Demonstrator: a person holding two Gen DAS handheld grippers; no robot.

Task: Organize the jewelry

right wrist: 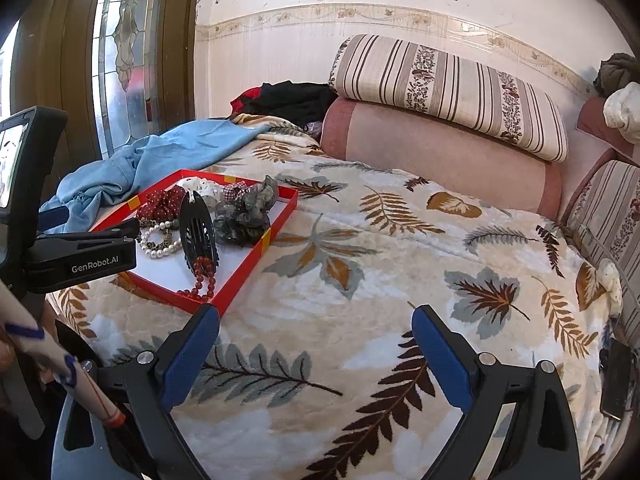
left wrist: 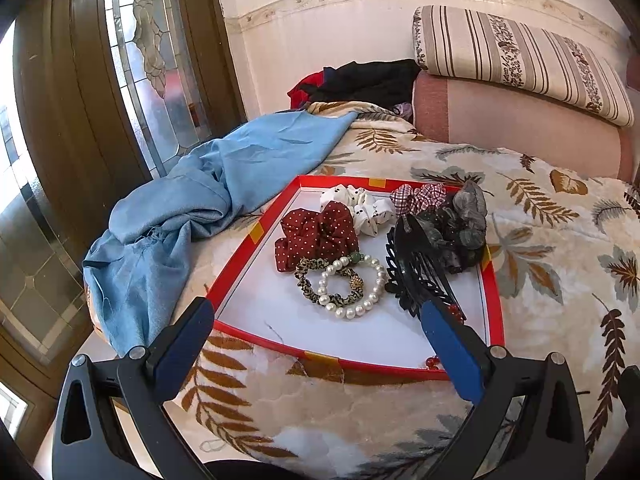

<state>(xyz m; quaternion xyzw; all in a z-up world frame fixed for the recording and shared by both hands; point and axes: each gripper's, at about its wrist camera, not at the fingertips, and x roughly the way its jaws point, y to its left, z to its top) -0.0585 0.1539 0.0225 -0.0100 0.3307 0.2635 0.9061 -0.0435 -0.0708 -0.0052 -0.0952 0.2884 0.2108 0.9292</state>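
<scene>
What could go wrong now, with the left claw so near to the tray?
The open left claw hovers at the tray edge; one finger sits close to the black clip, so it may knock it. The pearl bracelet overlaps the leopard tie; lifting one may drag the other. Red beads lie at the rim and could spill onto the blanket.

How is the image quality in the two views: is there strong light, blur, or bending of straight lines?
Left wrist view: daylight blows out the glass door at the far left; the red tray edges curve from fisheye; the pearl bracelet is sharp. Right wrist view: the wall border bows, corners go black, the leaf blanket is evenly lit, and the left gripper shows clearly.
</scene>
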